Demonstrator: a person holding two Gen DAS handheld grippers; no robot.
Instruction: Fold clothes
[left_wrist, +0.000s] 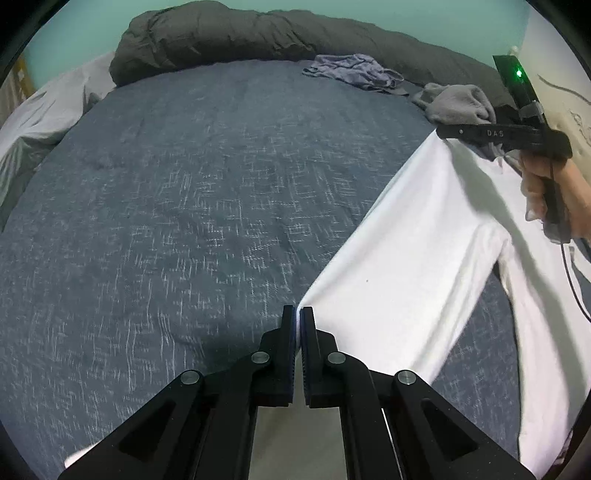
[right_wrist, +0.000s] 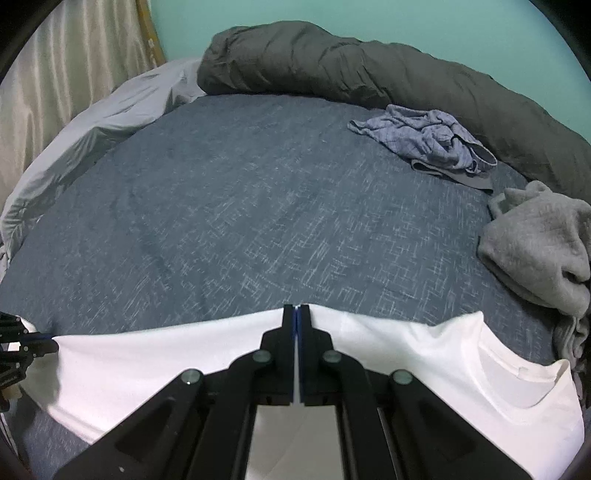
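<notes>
A white T-shirt (left_wrist: 413, 258) is stretched above the blue bedspread (left_wrist: 184, 203), its edge taut between both grippers. My left gripper (left_wrist: 297, 314) is shut on one corner of that edge. In the left wrist view the right gripper (left_wrist: 443, 133), held by a hand (left_wrist: 554, 199), pinches the far end. In the right wrist view my right gripper (right_wrist: 297, 312) is shut on the T-shirt (right_wrist: 424, 354) edge, the collar to its right. The left gripper (right_wrist: 48, 343) grips the cloth at the far left.
A crumpled blue patterned garment (right_wrist: 424, 144) and a grey garment (right_wrist: 535, 243) lie at the far right of the bedspread (right_wrist: 221, 221). A rolled dark duvet (right_wrist: 351, 66) runs along the back. A light grey sheet (right_wrist: 92, 129) and a curtain (right_wrist: 66, 66) are at left.
</notes>
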